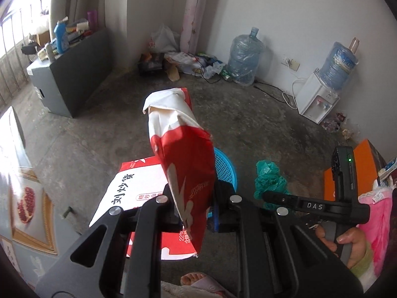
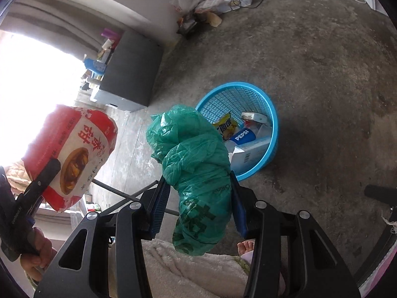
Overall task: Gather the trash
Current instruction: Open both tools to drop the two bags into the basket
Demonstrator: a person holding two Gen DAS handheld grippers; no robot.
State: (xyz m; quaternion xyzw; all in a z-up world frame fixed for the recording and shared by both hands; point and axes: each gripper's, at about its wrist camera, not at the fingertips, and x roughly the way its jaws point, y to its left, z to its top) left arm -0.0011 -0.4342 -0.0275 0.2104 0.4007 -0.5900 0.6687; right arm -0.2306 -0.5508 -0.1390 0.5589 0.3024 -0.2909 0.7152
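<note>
You are reading "DAS" on the black arm of the right gripper (image 1: 314, 205). "PEPSI" is showing on a blue cup (image 2: 244, 134) in the blue basket (image 2: 271, 134). "22%" is printing on the red-and-white bag (image 1: 139, 193) lying flat; its Chinese characters are staying unread.

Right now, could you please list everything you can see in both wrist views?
Red bag: one, red and white, held up in left gripper.
Green bag: one, green plastic, in right gripper, near the basket.
Basket: one, blue, on floor, holding a Pepsi cup and wrappers.
Flat bag: one, red and white, below red bag.
Water jugs: two, blue, by far wall; one on the dispenser.
Cabinet: one, grey, left wall.
Litter pile: mixed, far corner.
Left gripper: black, shut.
Right gripper: black, blue fingers, shut.
</note>
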